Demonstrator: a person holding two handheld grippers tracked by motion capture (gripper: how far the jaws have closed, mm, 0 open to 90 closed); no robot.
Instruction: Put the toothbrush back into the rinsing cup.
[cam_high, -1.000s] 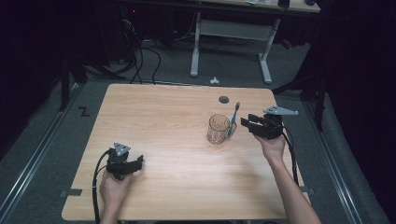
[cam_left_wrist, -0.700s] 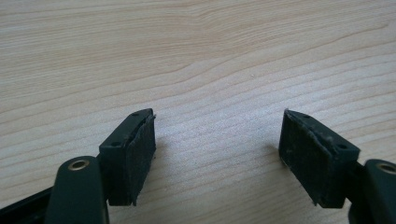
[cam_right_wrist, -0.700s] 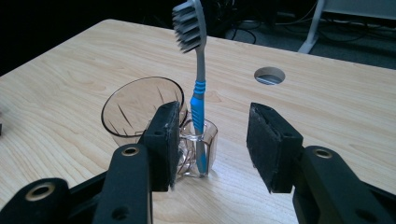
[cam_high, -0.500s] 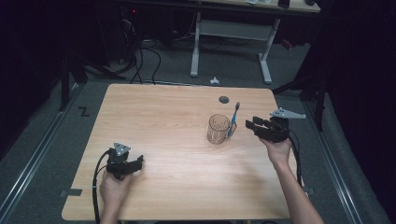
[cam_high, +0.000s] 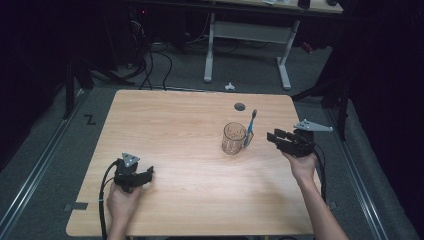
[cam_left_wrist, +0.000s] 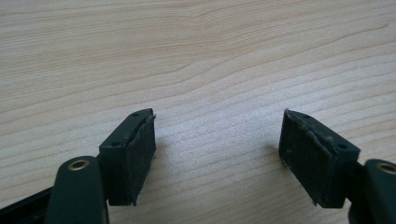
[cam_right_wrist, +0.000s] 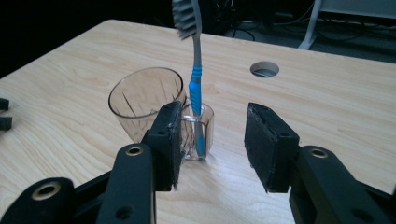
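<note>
Light wooden table (cam_high: 200, 120) with a round cable hole (cam_high: 240, 106) near the far edge. Clear tumbler (cam_high: 233, 138) right of centre, small side holder (cam_right_wrist: 198, 126) attached. Blue-grey toothbrush (cam_high: 250, 128) upright in that holder, bristles up. Right gripper (cam_high: 279, 140) released, beside the tumbler. Left gripper (cam_high: 148, 174) released, low over bare wood near the front-left.

Clear ribbed glass cup (cam_high: 233, 138) upright, just ahead of the right gripper (cam_high: 274, 137) and its spread jaws, blue-and-grey toothbrush (cam_right_wrist: 195, 79) standing bristles-up in its small side holder, well apart from the left gripper (cam_high: 148, 173)
</note>
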